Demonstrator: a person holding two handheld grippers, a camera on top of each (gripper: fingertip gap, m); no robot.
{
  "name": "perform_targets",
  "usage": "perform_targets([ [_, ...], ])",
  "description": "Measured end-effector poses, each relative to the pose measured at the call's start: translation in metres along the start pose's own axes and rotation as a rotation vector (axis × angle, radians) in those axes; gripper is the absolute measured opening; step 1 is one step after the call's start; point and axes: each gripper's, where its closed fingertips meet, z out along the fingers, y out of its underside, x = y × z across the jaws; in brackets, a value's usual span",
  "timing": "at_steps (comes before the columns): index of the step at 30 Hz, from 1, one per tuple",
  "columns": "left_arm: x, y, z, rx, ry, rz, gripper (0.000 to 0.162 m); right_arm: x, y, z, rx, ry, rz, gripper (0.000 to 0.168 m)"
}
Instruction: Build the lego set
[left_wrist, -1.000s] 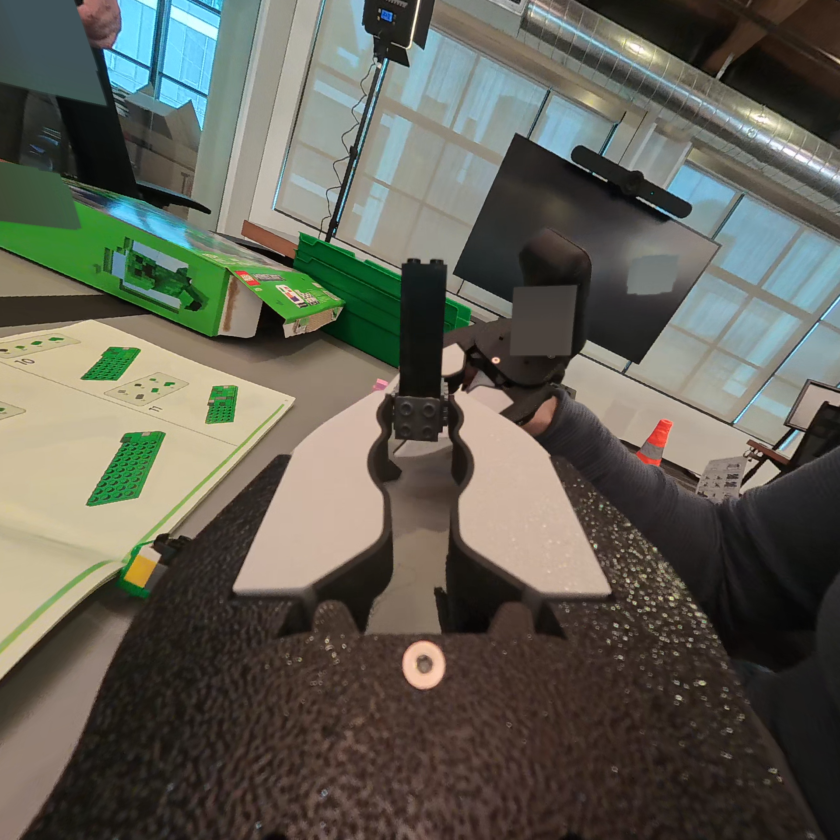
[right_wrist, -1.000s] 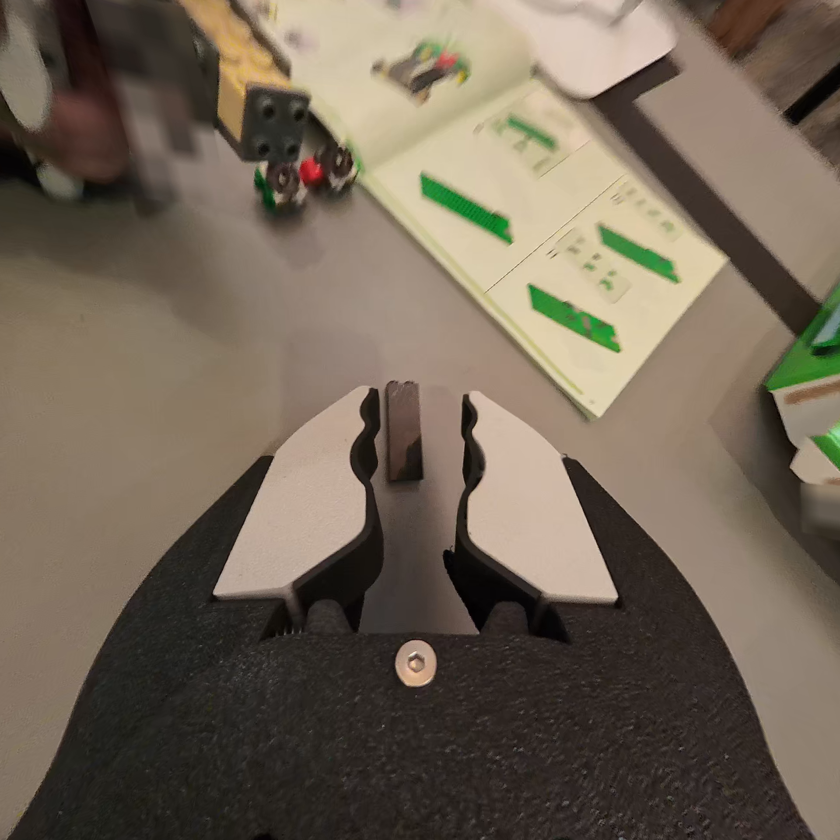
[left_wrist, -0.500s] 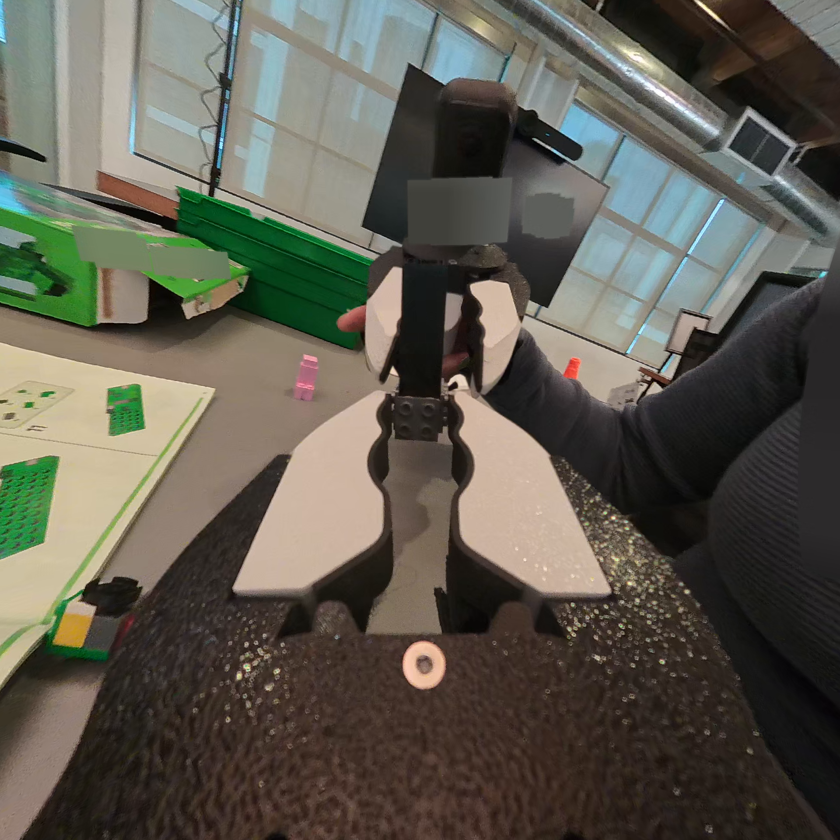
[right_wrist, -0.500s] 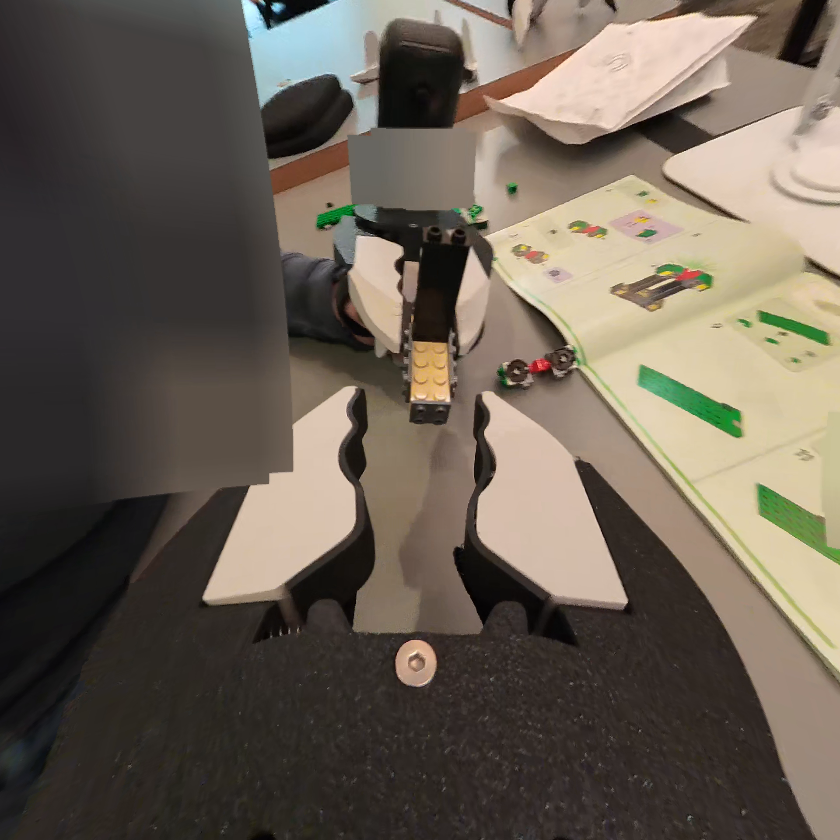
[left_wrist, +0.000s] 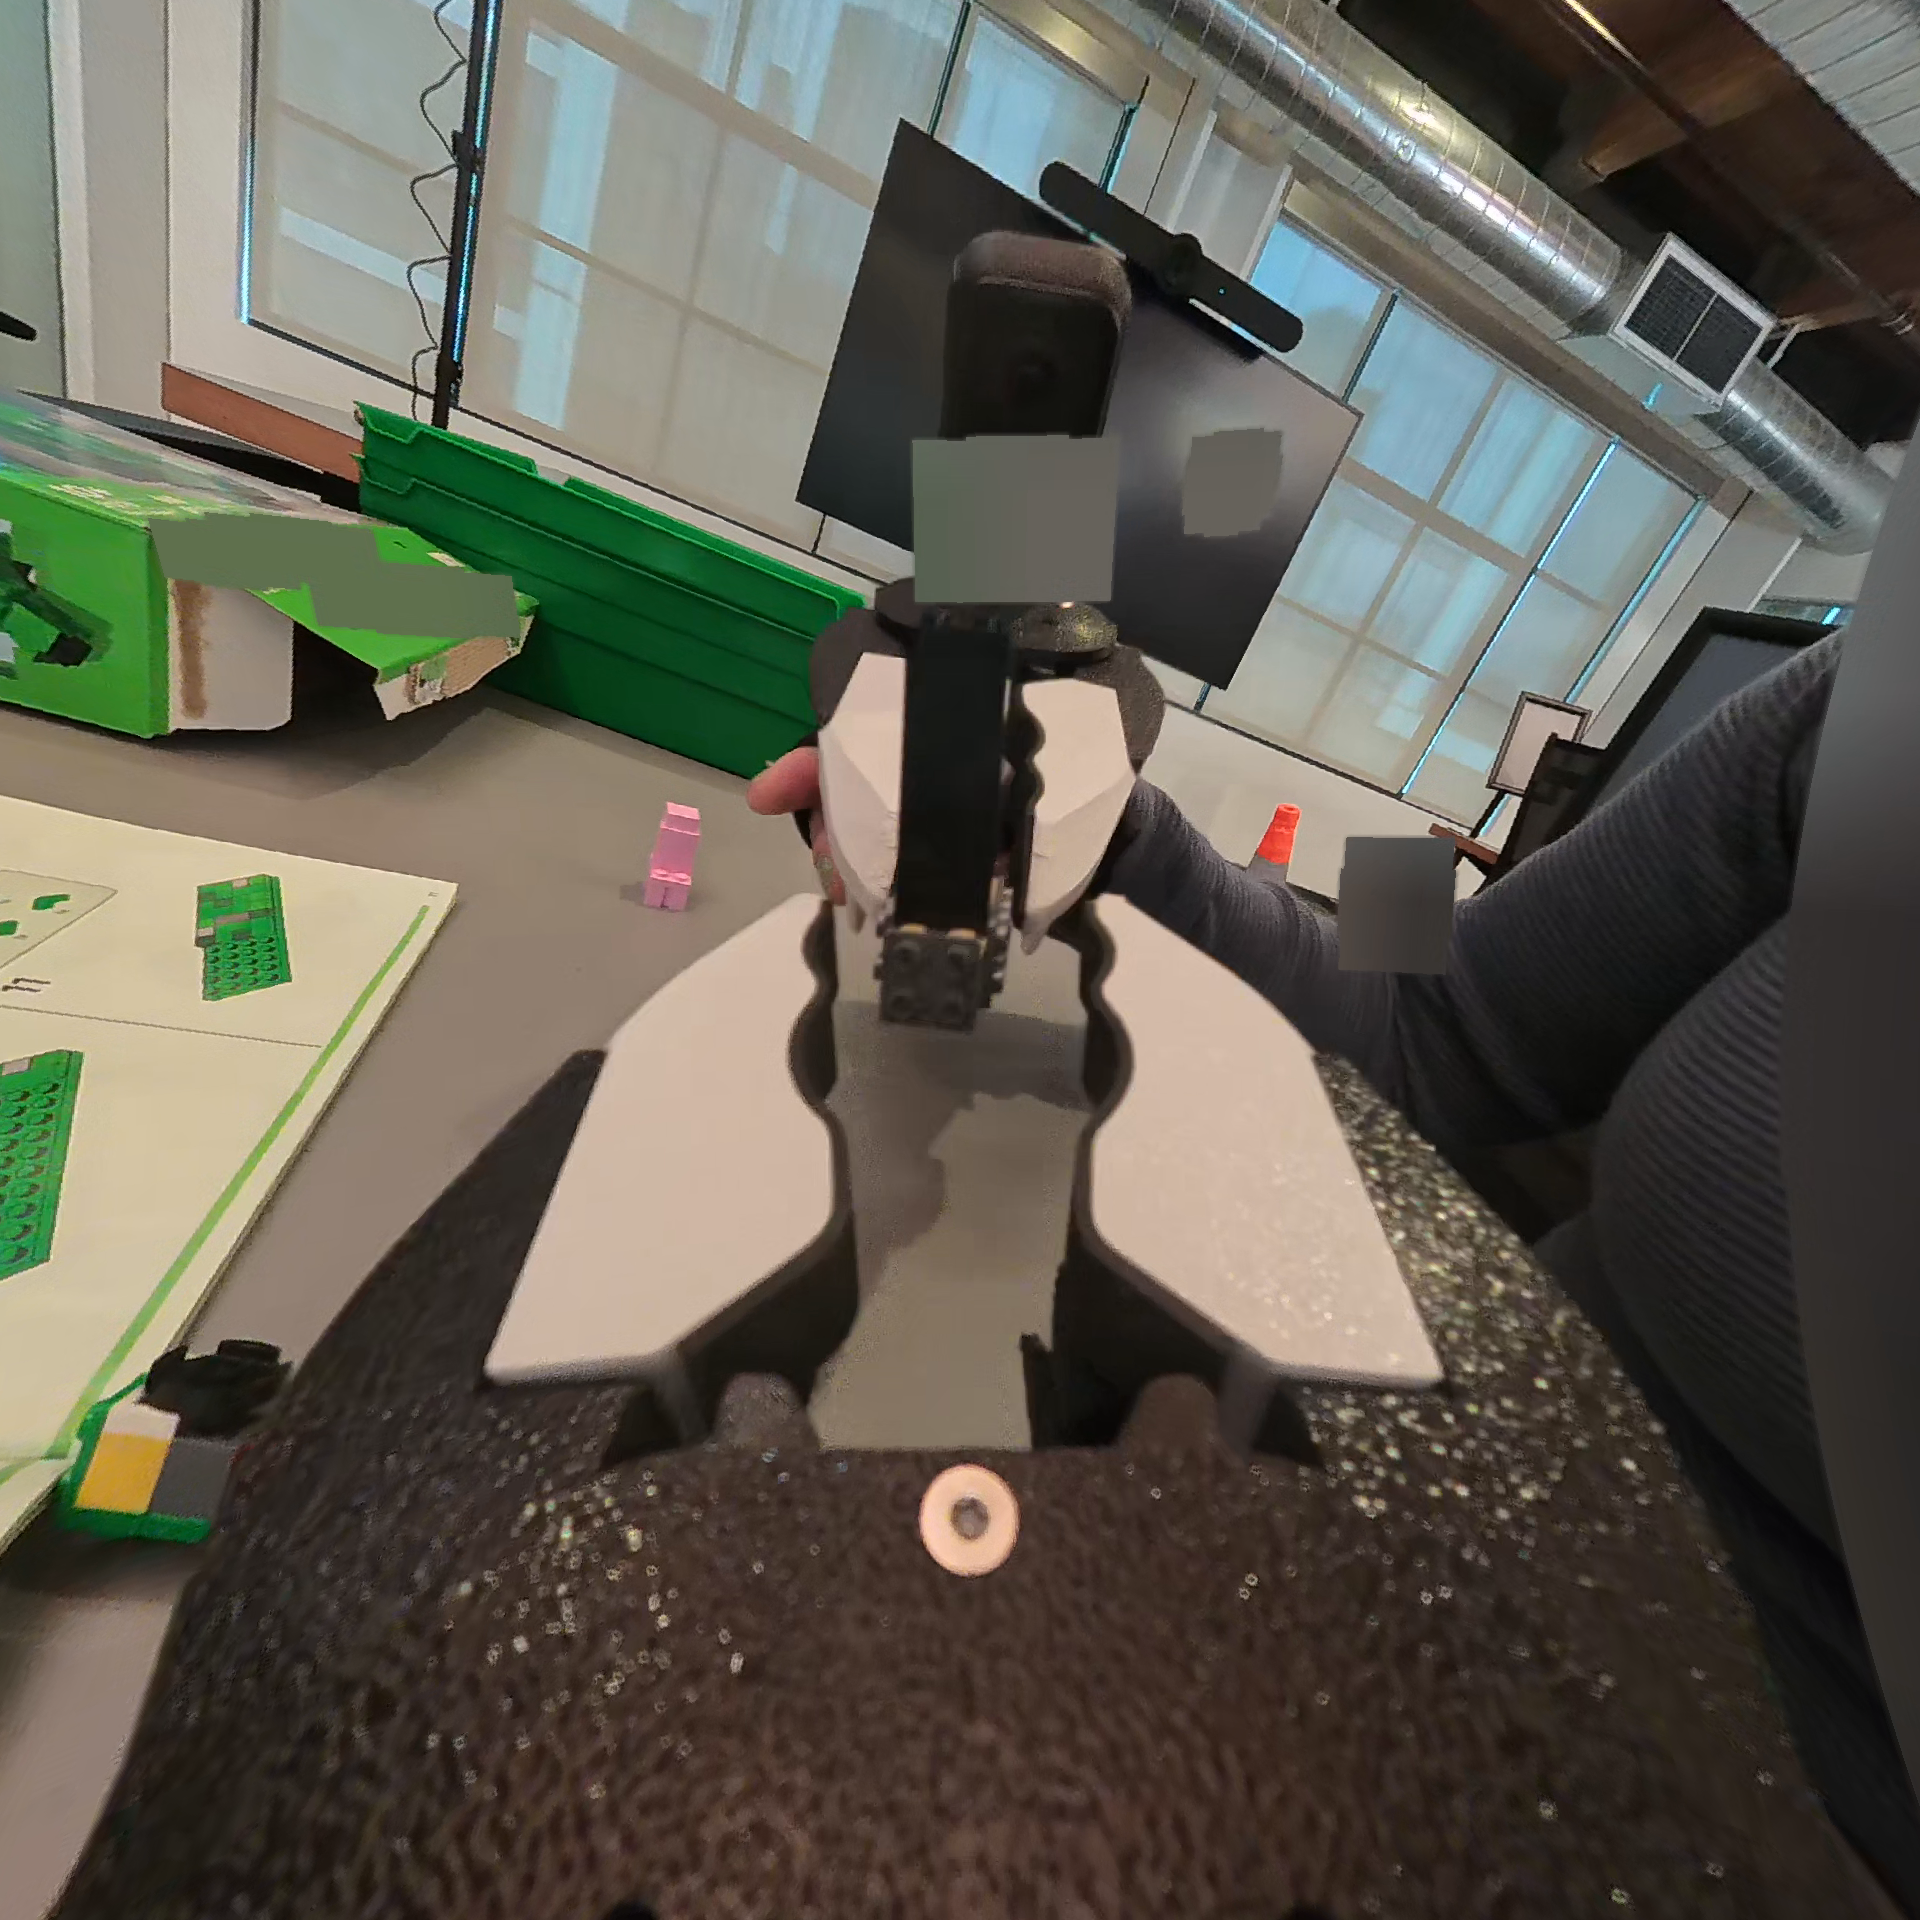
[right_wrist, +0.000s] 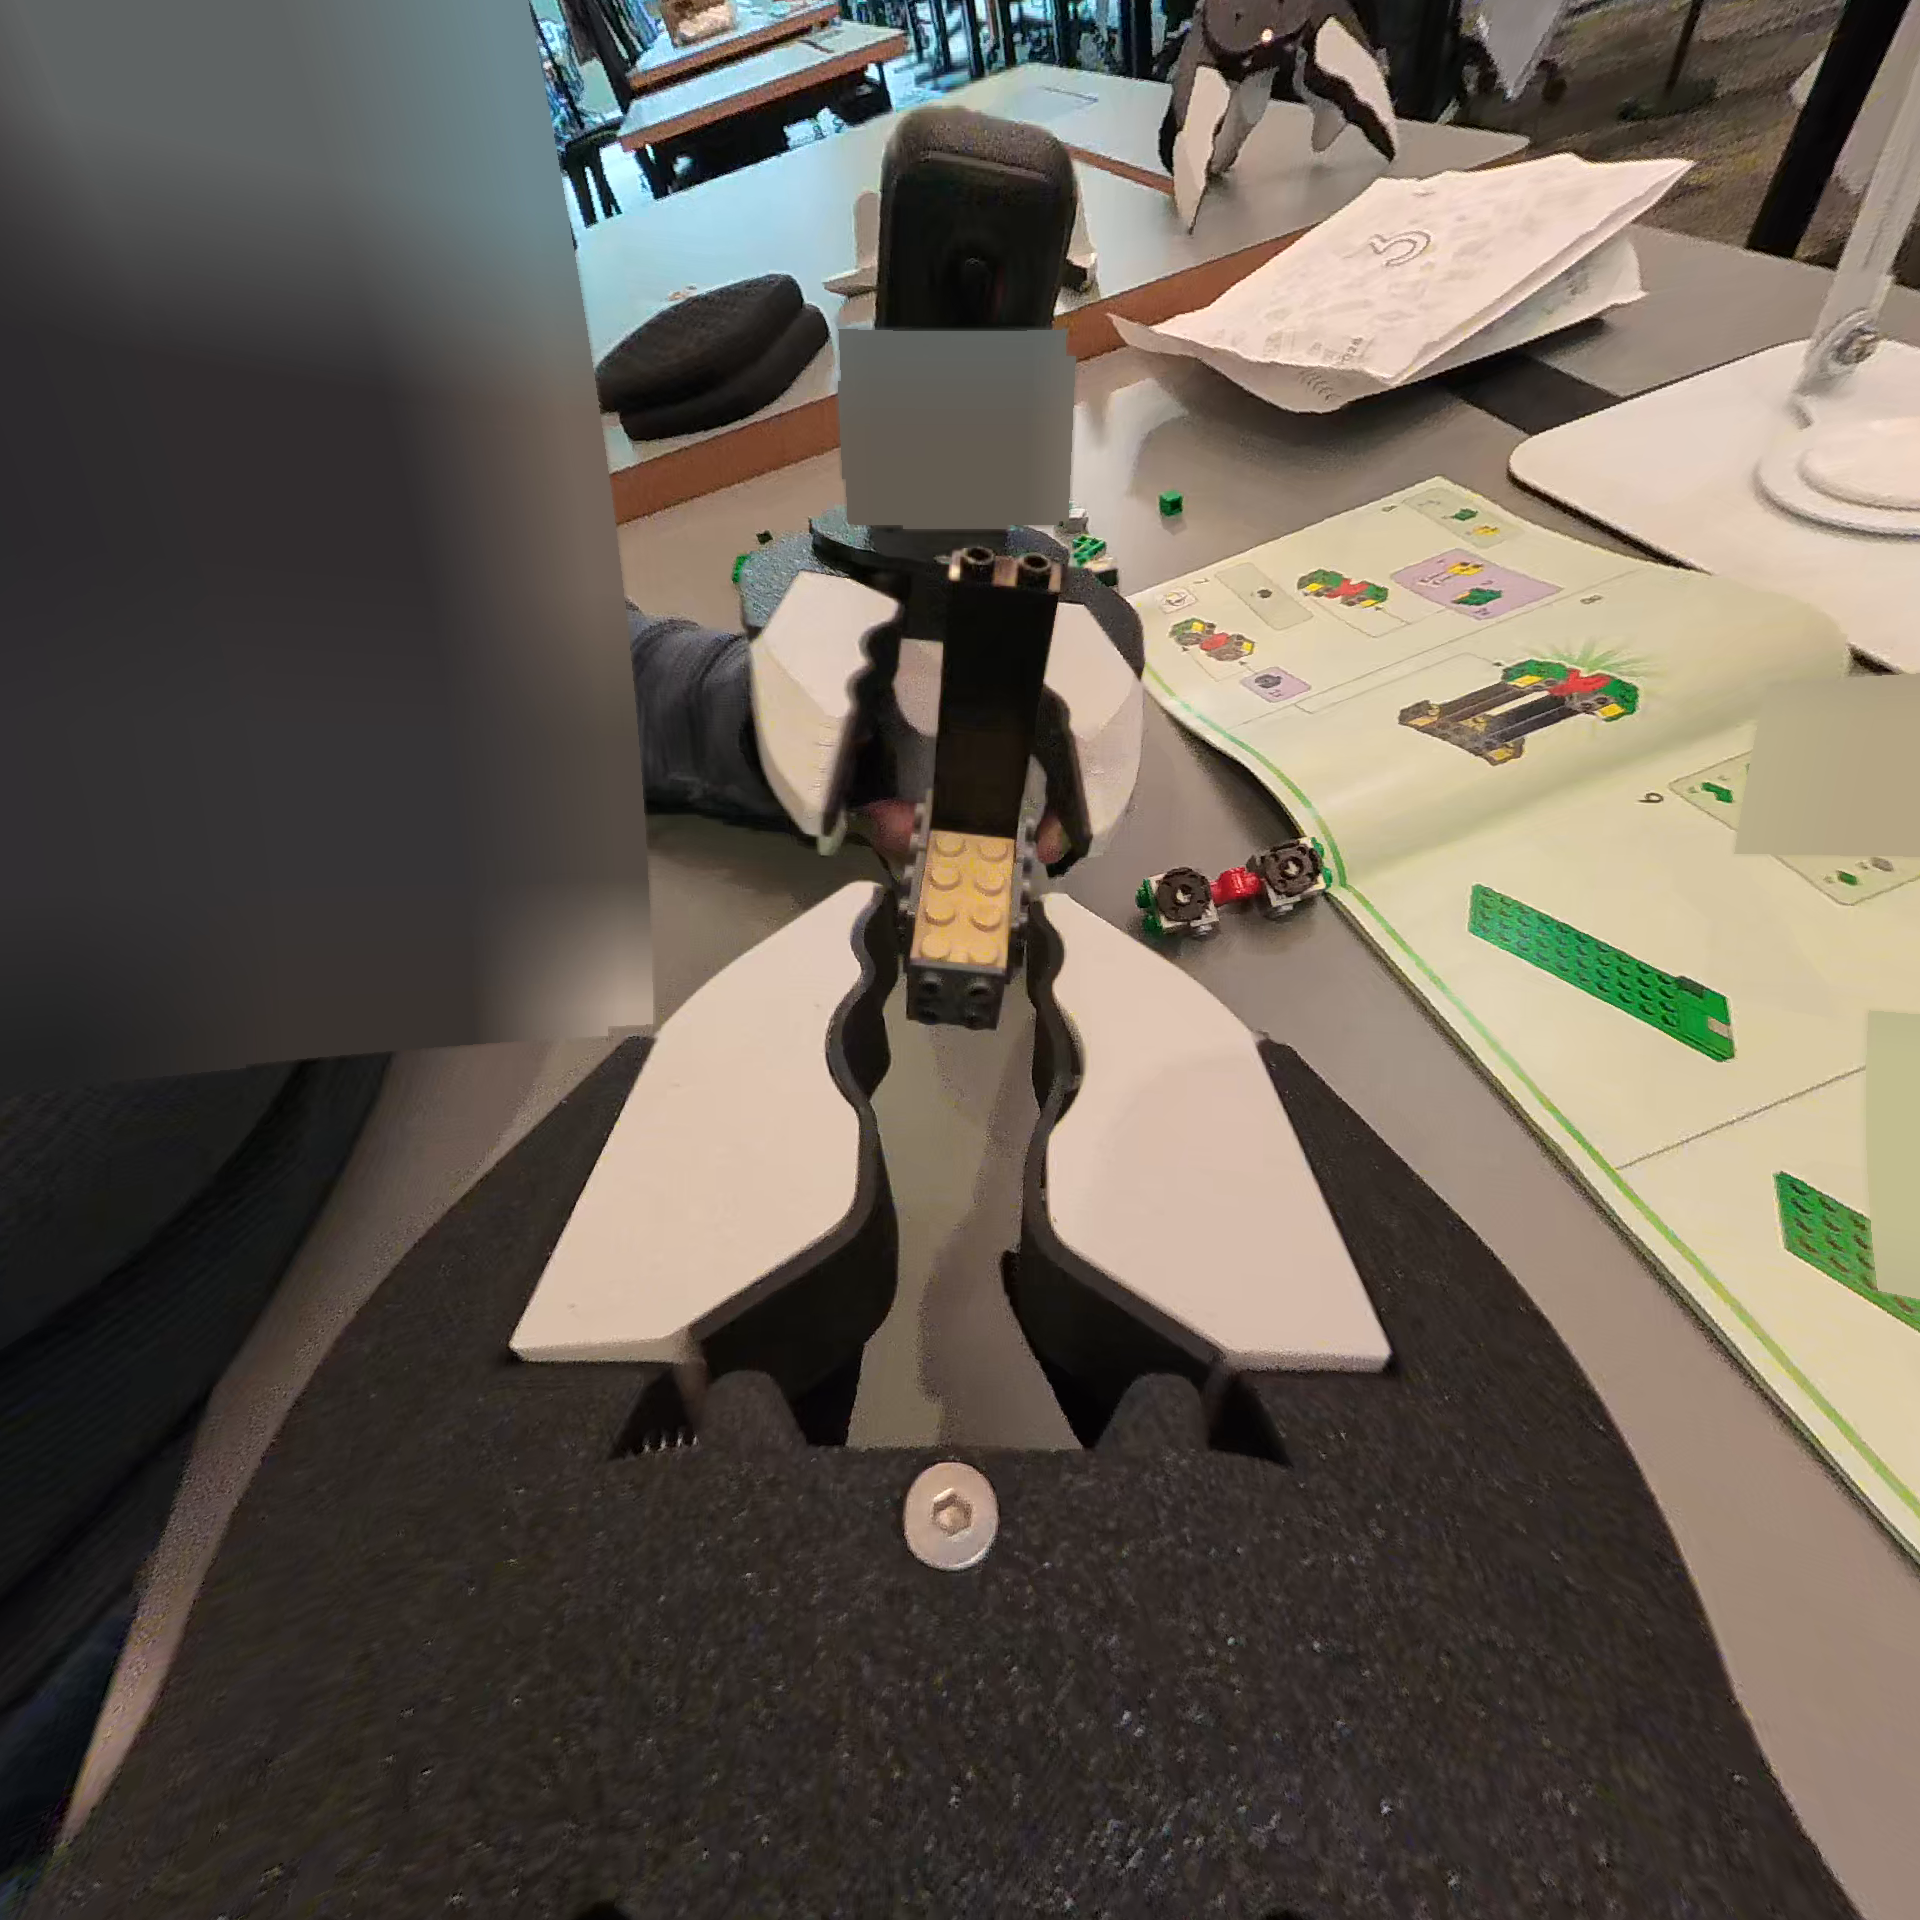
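Right wrist view: right gripper (right_wrist: 958, 935) jaws clamped on black lego column (right_wrist: 992, 707), left gripper (left_wrist: 948, 935) jaws apart

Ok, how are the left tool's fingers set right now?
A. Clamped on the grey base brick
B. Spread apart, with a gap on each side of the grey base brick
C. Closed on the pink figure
B: in the left wrist view the left tool stands spread, with a gap on both sides of the grey base of the black column assembly.
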Motion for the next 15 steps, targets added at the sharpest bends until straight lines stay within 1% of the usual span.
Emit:
perform_targets([
  [3, 0.000, 0.004, 0.003, -0.036, -0.001, 0.005, 0.052, 0.000, -0.001, 0.001, 0.032, 0.005, -0.025, 0.023],
  [6, -0.001, 0.005, 0.004, -0.041, -0.017, 0.011, 0.047, -0.001, -0.005, 0.003, 0.073, -0.009, -0.033, 0.023],
  [9, -0.003, 0.000, 0.000, -0.004, -0.013, -0.016, 0.041, -0.001, -0.005, 0.004, 0.084, -0.011, -0.034, 0.023],
  [12, -0.005, -0.002, -0.002, 0.017, -0.009, -0.043, 0.042, 0.000, -0.007, 0.003, 0.102, -0.005, -0.042, 0.023],
  [15, -0.004, -0.001, -0.001, 0.004, 0.000, -0.045, 0.042, 0.002, -0.010, -0.001, 0.131, 0.011, -0.049, 0.023],
])
